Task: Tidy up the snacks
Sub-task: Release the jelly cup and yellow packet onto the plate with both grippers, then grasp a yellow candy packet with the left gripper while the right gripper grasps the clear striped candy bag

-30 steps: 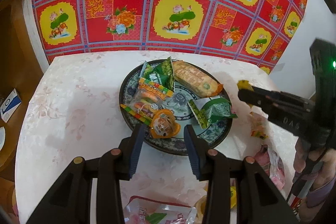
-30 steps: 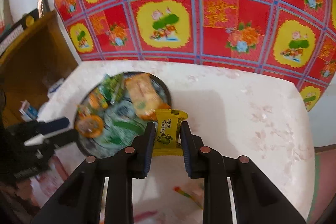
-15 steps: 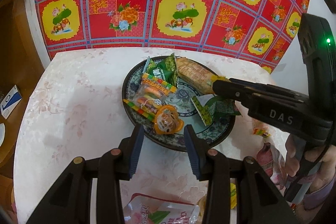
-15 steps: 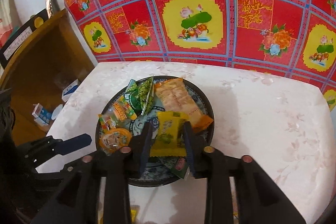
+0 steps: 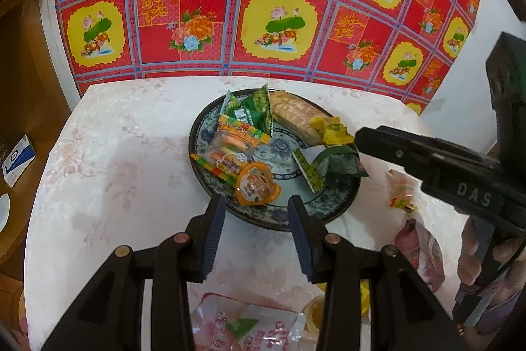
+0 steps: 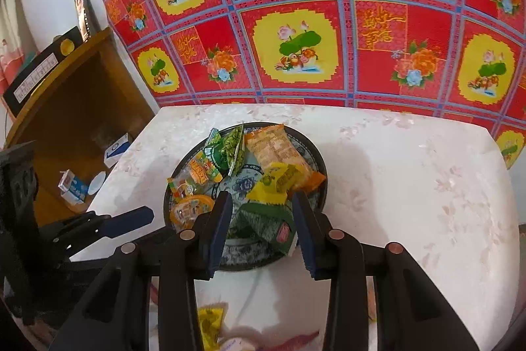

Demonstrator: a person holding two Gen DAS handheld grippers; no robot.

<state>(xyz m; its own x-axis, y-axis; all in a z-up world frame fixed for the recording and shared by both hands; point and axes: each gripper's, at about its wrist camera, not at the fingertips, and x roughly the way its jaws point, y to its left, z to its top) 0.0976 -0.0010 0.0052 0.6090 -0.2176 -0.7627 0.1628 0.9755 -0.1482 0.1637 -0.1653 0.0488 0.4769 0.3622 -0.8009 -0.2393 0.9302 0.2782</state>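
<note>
- Right claw (image 6: pixel 261 198) hangs over the near rim of the plate (image 6: pixel 317 153), jaws parted; nothing is pinched between them.
- Just ahead of its fingertips, the yellow snack packet (image 6: pixel 276 181) lies on the plate, leaning on the orange cracker packet (image 6: pixel 279 150), touching neither pad.
- Under that claw sits a green packet (image 6: pixel 266 224); further ahead and to its left are more green packets (image 6: pixel 230 148), a clear candy bag (image 6: pixel 194 175) and an orange jelly cup (image 6: pixel 190 208).
- Left claw (image 5: pixel 256 206) stands partly open and empty, poised just short of the plate's near rim (image 5: pixel 273 221), the jelly cup (image 5: pixel 258 186) right beyond its tips.
- Only the left view shows the right claw from the side, reaching in from the right, with the person's hand (image 5: pixel 476 255) on its handle, and loose snacks on the bench (image 5: pixel 105 153): a small wrapped candy (image 5: pixel 401 196) and a pink pouch (image 5: pixel 424 252) to the right, a pale pink pouch (image 5: pixel 243 328) beneath the claw.
- Only the right view shows the wooden shelf (image 6: pixel 75 107) off to the left with small boxes (image 6: pixel 74 183), and a yellow packet (image 6: pixel 208 326) on the bench beneath the right claw.
</note>
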